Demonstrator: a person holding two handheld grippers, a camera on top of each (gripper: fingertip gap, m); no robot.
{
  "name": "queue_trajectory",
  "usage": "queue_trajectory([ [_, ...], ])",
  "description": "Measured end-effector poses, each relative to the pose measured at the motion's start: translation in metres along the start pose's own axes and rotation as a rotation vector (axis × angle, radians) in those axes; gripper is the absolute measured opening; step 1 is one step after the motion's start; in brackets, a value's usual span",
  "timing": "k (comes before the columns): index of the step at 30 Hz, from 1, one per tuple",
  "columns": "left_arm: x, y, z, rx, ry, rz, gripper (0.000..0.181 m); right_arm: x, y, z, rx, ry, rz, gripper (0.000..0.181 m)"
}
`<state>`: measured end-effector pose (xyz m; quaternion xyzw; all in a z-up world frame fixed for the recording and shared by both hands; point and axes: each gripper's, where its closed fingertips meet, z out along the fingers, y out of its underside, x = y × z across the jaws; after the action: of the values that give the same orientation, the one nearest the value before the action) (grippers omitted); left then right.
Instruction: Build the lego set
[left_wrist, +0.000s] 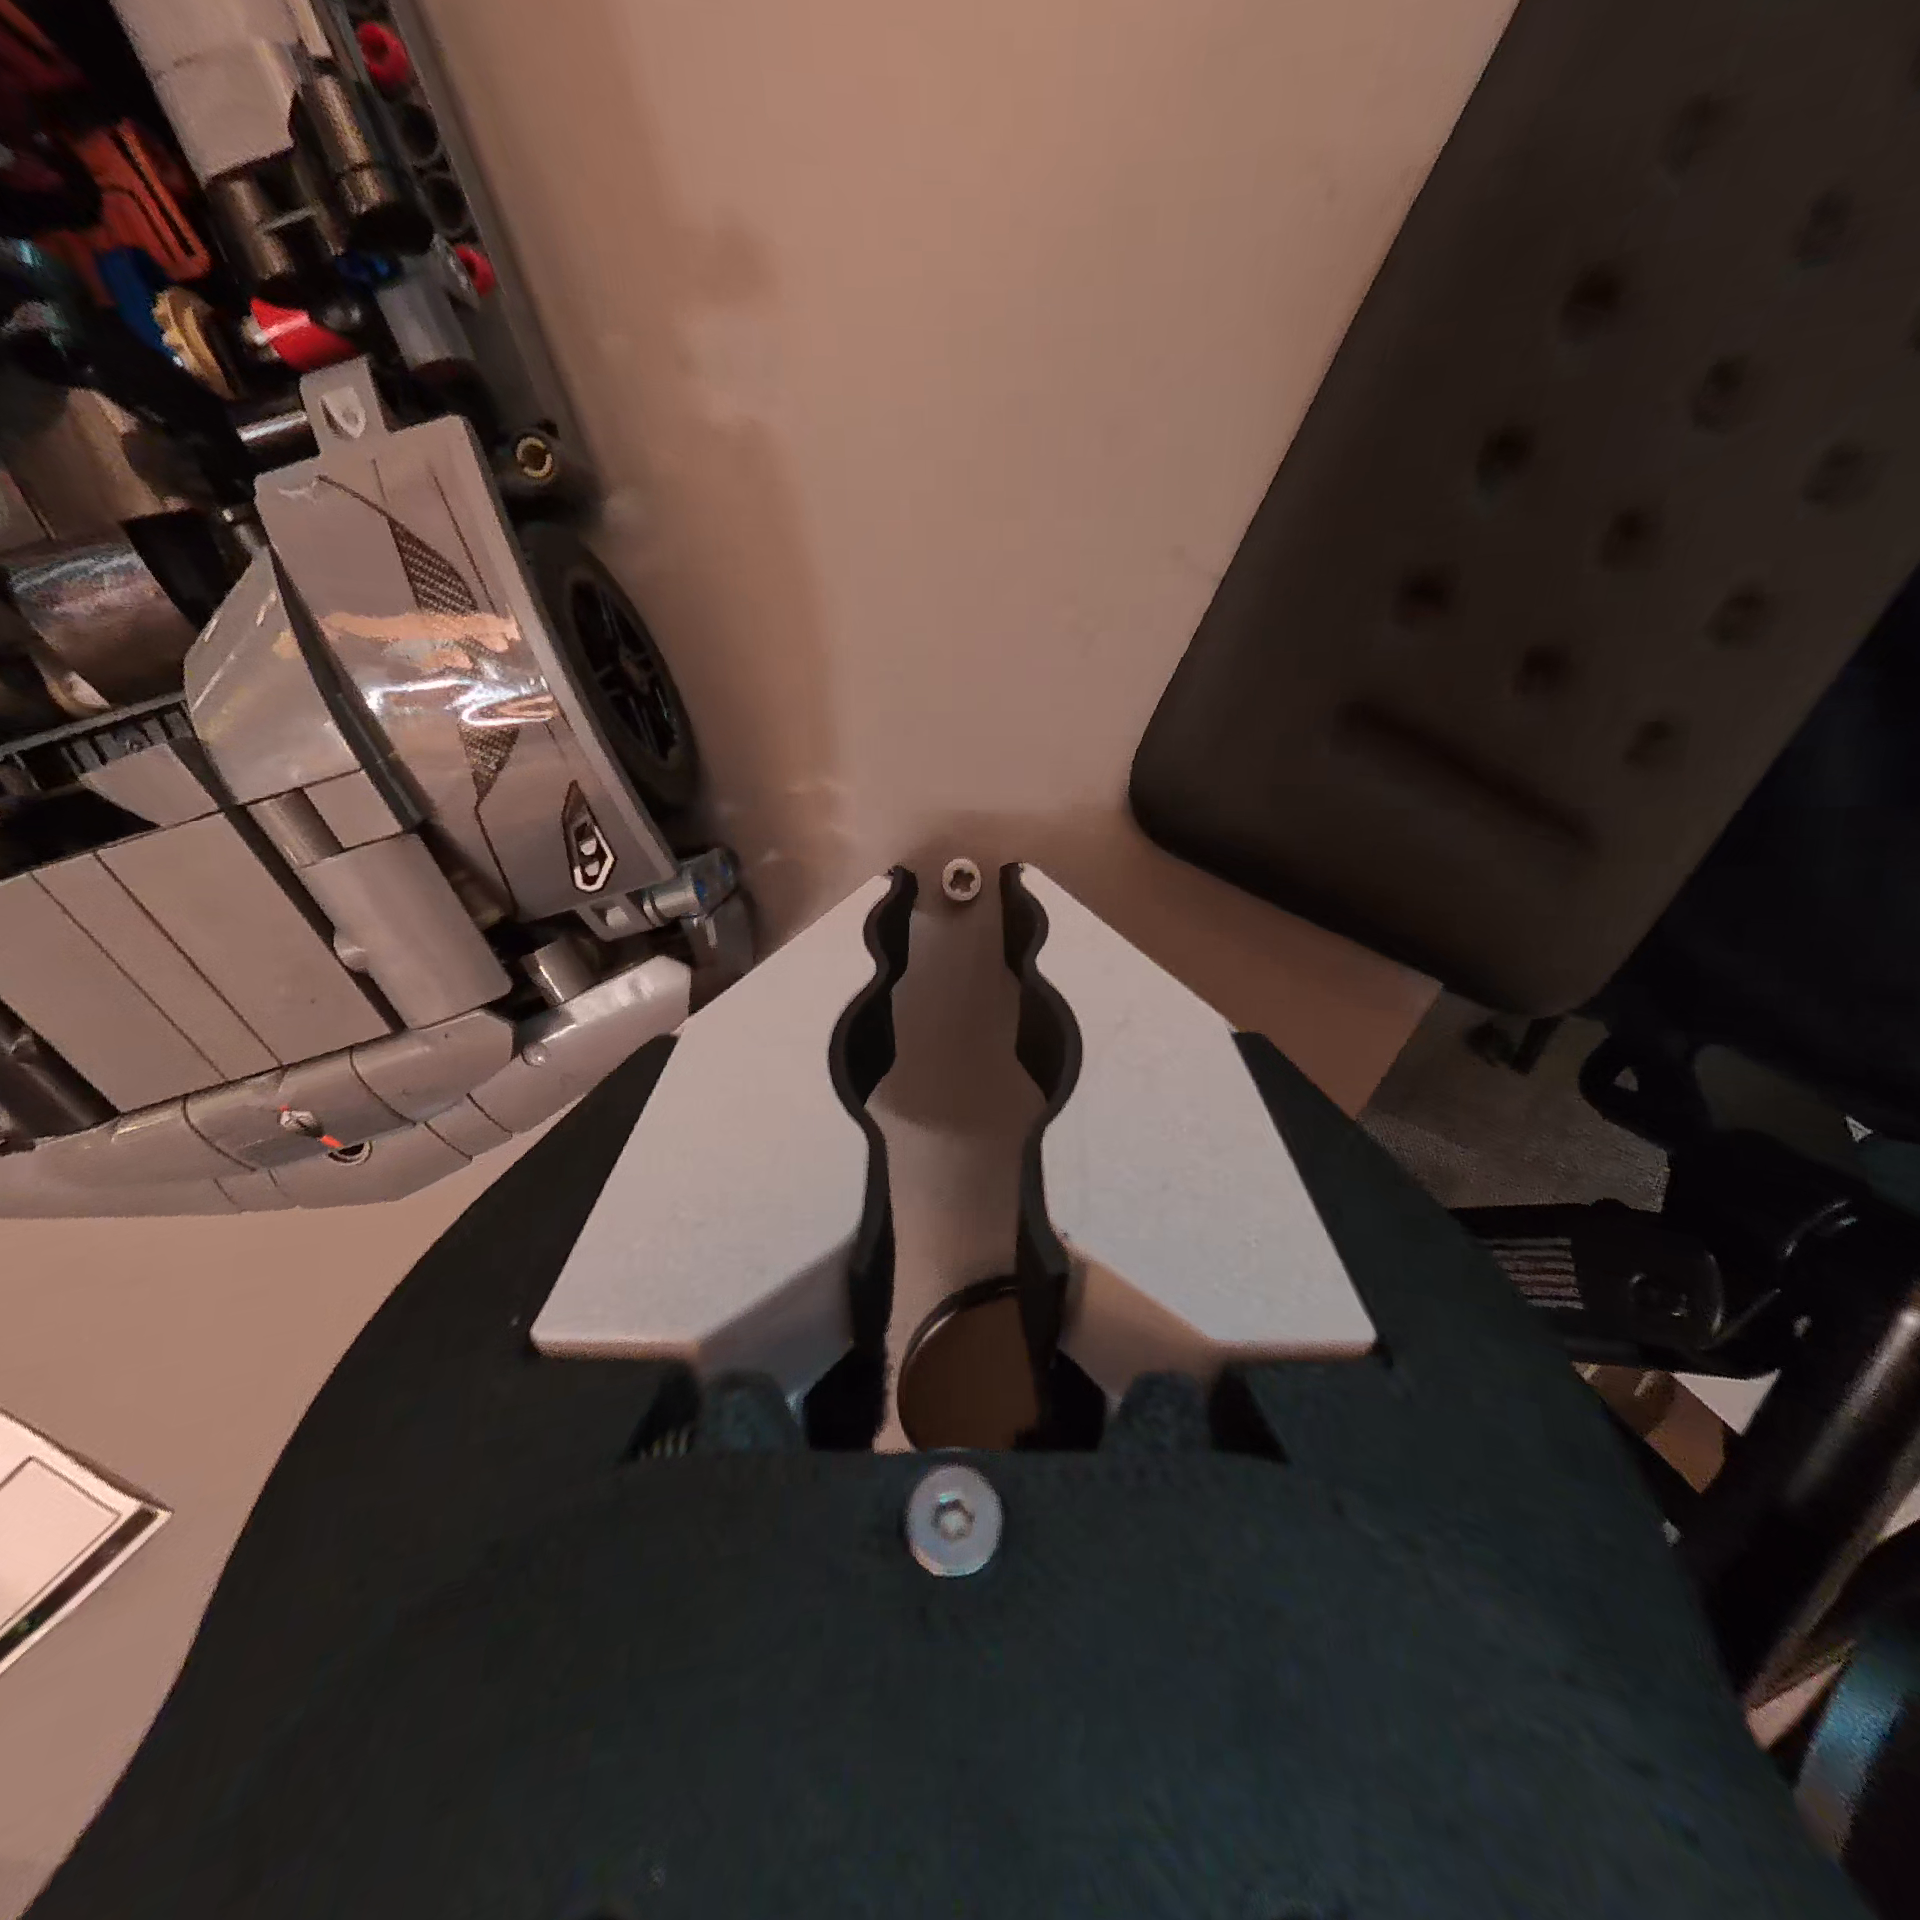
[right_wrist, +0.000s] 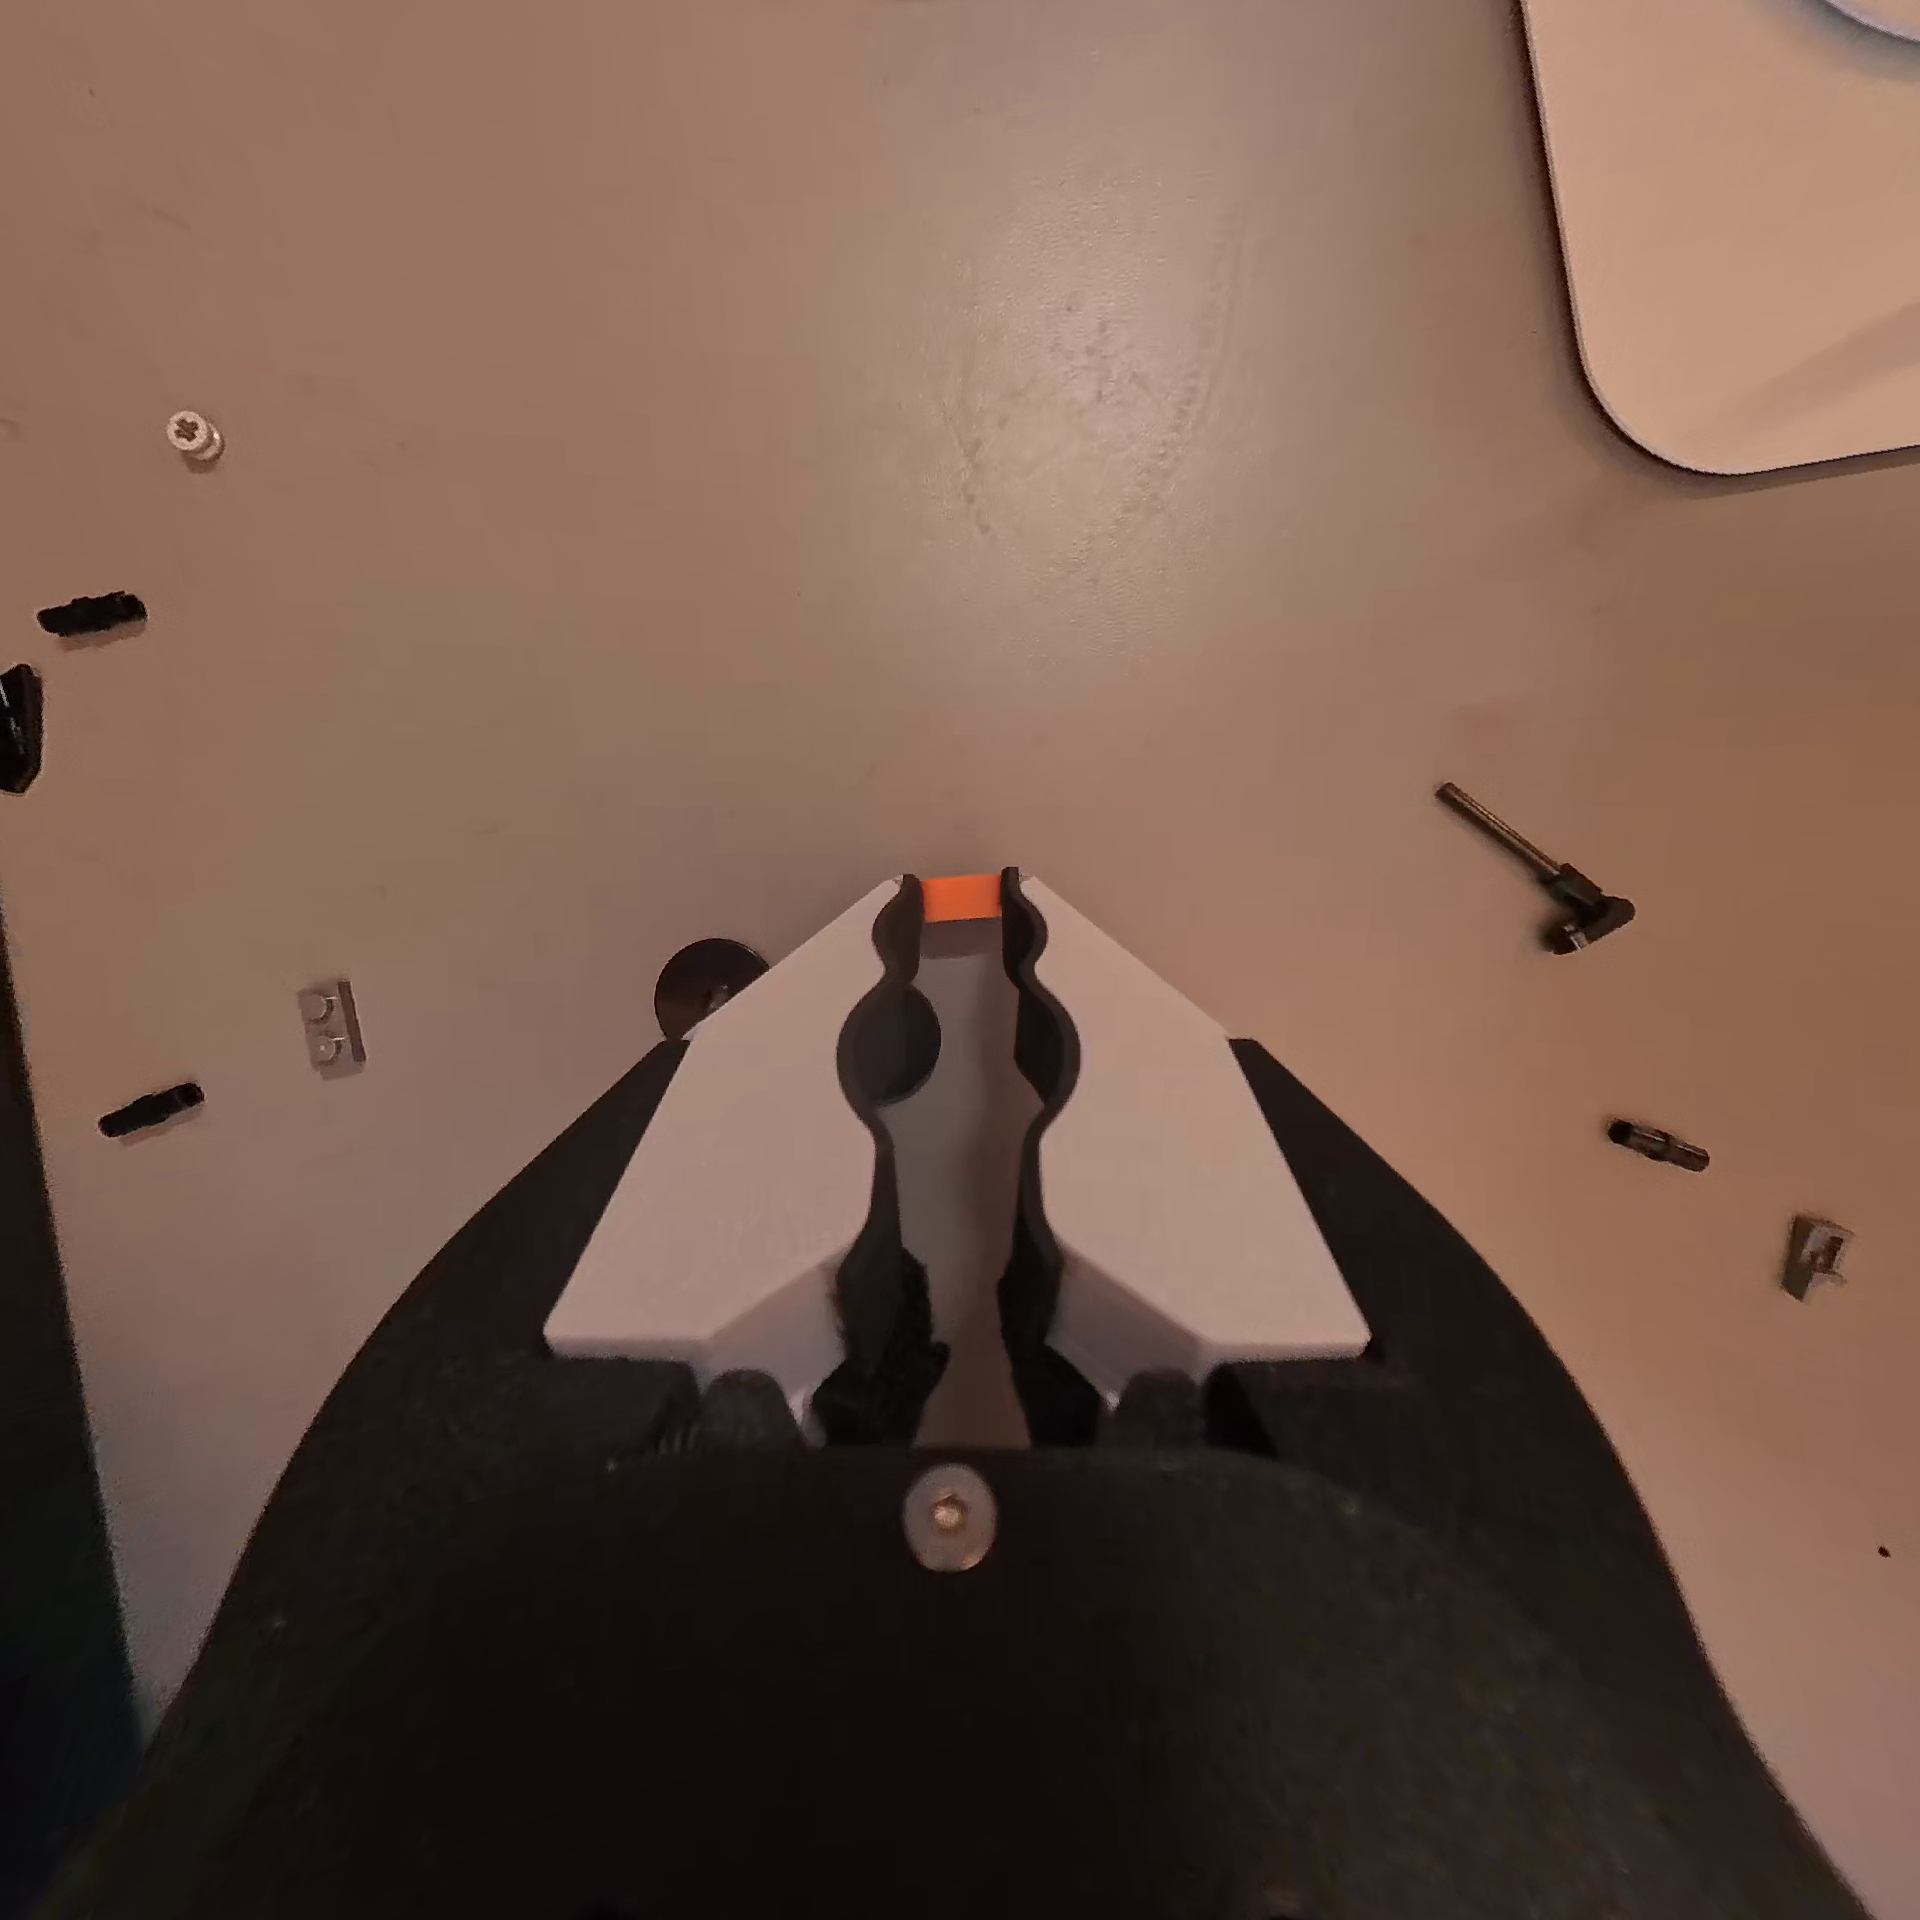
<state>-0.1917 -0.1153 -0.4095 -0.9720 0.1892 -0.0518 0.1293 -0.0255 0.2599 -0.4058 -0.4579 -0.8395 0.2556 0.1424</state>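
Lego pieces were spread over the desk (right_wrist: 1039, 364), and the half-built grey car (left_wrist: 343, 748) was set at the left of the left wrist view, its nose turned toward the camera and one black wheel (left_wrist: 623, 665) showing beside the bodywork. It had apparently been kept near that side so that parts could be carried straight to it.

A small orange piece (right_wrist: 962, 898) was pinched at the very tips of the right tool (right_wrist: 962, 896), low over the desk; whether the piece was lifted clear could not be told. Such a fingertip hold was probably chosen to leave most of the piece free for pressing onto the model.

The left tool (left_wrist: 958, 885) was held part-way spread, with a small round grey stud (left_wrist: 960, 880) lying in the gap between its tips. No contact could be seen, so it was judged to be lined up for a pick and not yet gripped.

Loose parts were scattered well apart around the right tool, likely so that each could be taken singly: a grey two-stud plate (right_wrist: 332, 1029), black pins (right_wrist: 91, 615) on the left, a dark axle with a connector (right_wrist: 1538, 871) and a grey clip (right_wrist: 1816, 1255) on the right, and a black disc (right_wrist: 707, 982) partly hidden behind the tool.

A dark perforated chair back (left_wrist: 1558, 571) stood beyond the desk edge.
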Motion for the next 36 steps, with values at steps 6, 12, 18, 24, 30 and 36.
queue_trajectory([
  [6,0.001,-0.002,0.001,-0.002,0.005,0.024,0.005,-0.002,-0.001,0.001,-0.003,0.003,-0.003,0.012],
  [12,0.0,-0.02,-0.01,0.036,-0.022,0.066,0.005,0.002,0.001,-0.009,0.018,0.02,0.02,0.012],
  [18,0.011,-0.135,-0.032,0.187,-0.025,0.19,0.005,0.013,0.015,-0.037,0.054,0.067,0.069,0.013],
  [24,0.045,-0.259,0.0,0.287,0.076,0.329,0.005,0.011,0.04,-0.056,0.062,0.08,0.141,0.013],
  [30,0.042,-0.335,0.052,0.27,0.07,0.385,0.004,-0.001,0.055,-0.051,0.02,0.068,0.128,0.013],
  [36,0.033,-0.363,0.1,0.229,0.088,0.366,0.004,-0.018,0.053,-0.035,0.011,0.008,0.102,0.013],
])
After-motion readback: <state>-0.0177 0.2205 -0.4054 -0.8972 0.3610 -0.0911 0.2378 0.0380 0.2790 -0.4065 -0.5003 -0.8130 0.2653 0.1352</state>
